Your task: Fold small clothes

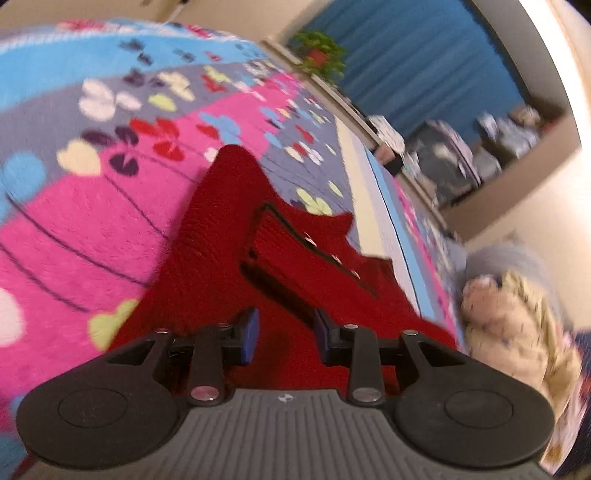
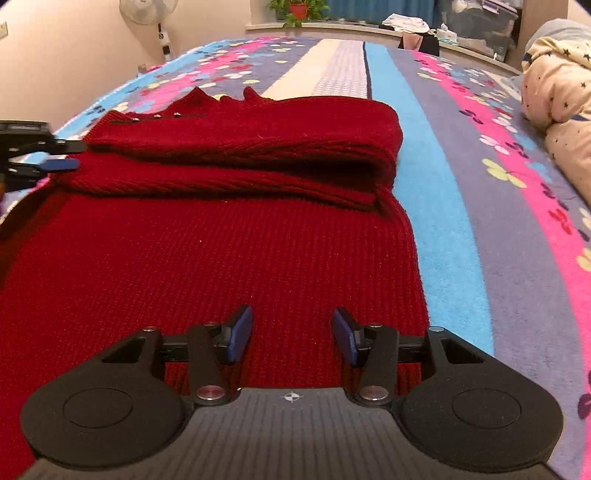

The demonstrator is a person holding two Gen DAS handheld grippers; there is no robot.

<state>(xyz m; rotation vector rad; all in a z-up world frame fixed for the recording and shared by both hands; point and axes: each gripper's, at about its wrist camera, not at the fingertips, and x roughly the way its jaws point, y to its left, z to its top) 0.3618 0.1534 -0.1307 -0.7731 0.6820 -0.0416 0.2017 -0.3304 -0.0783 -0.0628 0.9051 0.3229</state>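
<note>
A dark red knit sweater (image 2: 207, 251) lies on the bed, its sleeves folded across the chest into a thick band (image 2: 240, 147). My right gripper (image 2: 291, 336) is open and empty just above the sweater's lower body. My left gripper (image 1: 286, 334) is open over the sweater (image 1: 221, 236) near its buttoned collar; it also shows at the left edge of the right wrist view (image 2: 62, 157), jaws apart beside the folded sleeve. The left wrist view is tilted and blurred.
A fleece blanket (image 2: 461, 206) with pink, blue and grey stripes and flower prints covers the bed. A cream star-print duvet (image 2: 554, 92) is bunched at the right. A fan (image 2: 147, 11), a potted plant (image 2: 295, 9) and storage boxes (image 2: 480, 22) stand behind.
</note>
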